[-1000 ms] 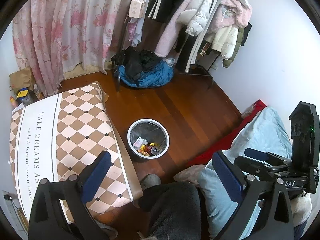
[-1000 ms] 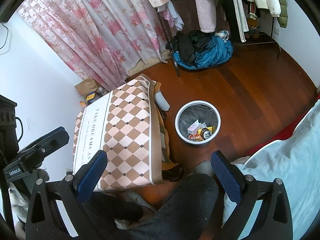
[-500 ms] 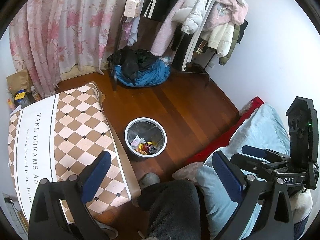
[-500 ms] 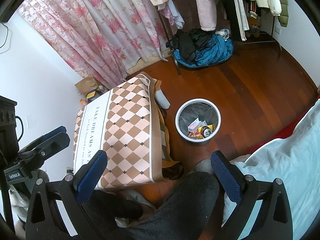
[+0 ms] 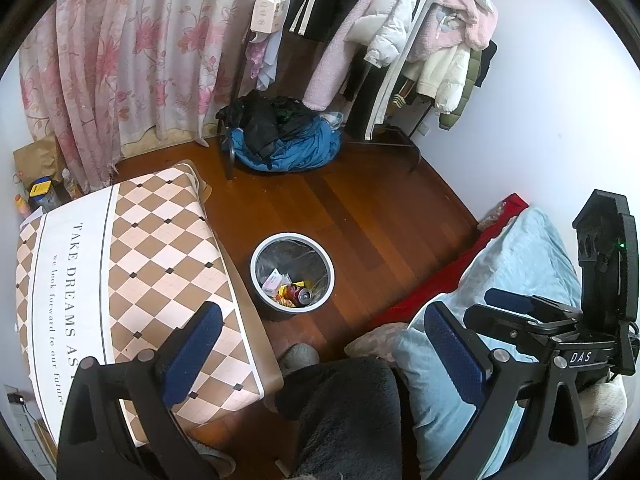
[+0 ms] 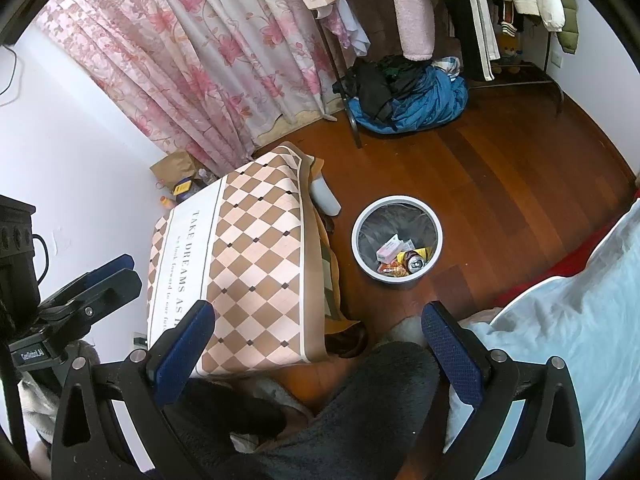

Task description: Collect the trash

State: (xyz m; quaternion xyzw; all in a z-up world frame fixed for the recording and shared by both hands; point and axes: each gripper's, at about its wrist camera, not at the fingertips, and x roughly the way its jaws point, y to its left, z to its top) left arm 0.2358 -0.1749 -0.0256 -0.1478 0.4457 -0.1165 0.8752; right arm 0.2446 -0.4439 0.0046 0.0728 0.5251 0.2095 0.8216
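Both grippers are held high above the floor and tilted down toward the trash bin (image 5: 292, 276), the landmark here. The left gripper (image 5: 320, 344) has its blue-padded fingers (image 5: 192, 356) spread wide with nothing between them; the right gripper (image 6: 316, 336) is likewise wide apart and empty (it also shows at the right edge of the left wrist view).

The bin, white-rimmed with a grey liner, stands upright on the wooden floor (image 5: 372, 208), well beyond the fingertips of both grippers and roughly centred between them. Inside it lies the trash (image 6: 400, 258): a small pink-and-white box, a drink can and some colourful wrappers.

Just left of the bin sits a table under a checkered cloth (image 6: 256, 248); to the bin's right lies light blue bedding (image 5: 516, 264). Beyond the bin, a pile of clothes (image 5: 280, 136) rests under a clothes rack.
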